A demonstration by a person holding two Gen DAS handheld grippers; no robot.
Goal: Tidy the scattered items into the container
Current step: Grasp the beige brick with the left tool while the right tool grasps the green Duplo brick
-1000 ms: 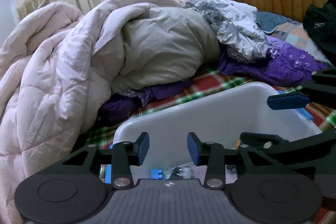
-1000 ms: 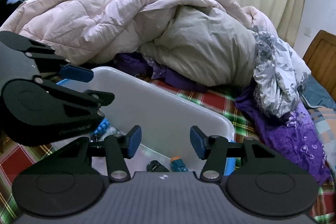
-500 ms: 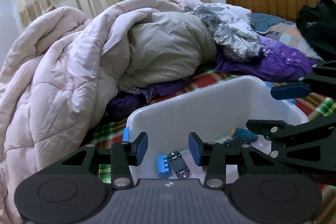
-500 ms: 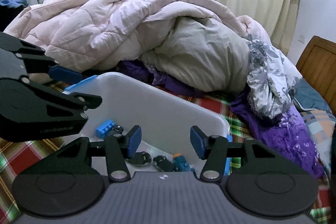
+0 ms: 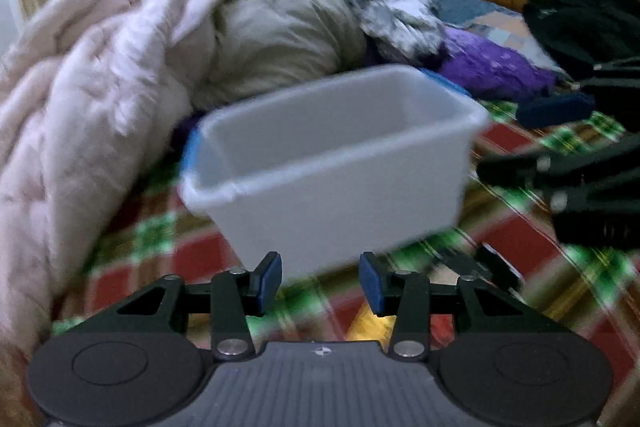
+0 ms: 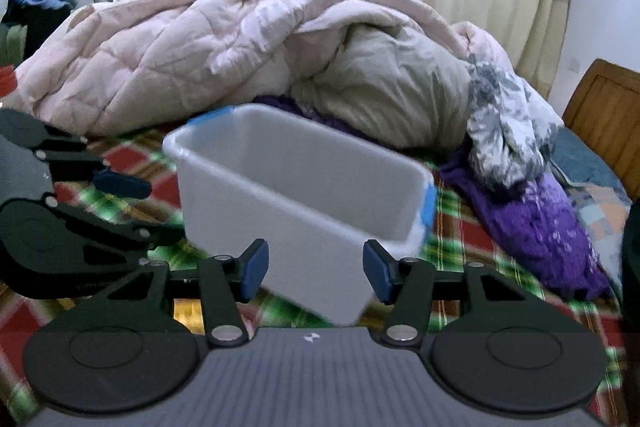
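The white container (image 5: 336, 163) stands on the plaid bedsheet (image 5: 516, 239) in the middle of the bed, just in front of the heaped pink quilt (image 6: 168, 43) and left of the purple fabric (image 6: 532, 223); its interior is hidden by the near wall from both views; the left claw (image 5: 319, 281) is held low on the near side of the container, jaws apart and empty; the right claw (image 6: 316, 269) is likewise spread and holds nothing; the left wrist view is motion-blurred; a yellow item (image 5: 370, 325) lies on the sheet just below the left claw; the step in hand appears to be the search for remaining loose items; the next move calls for lowering one claw onto such an item.
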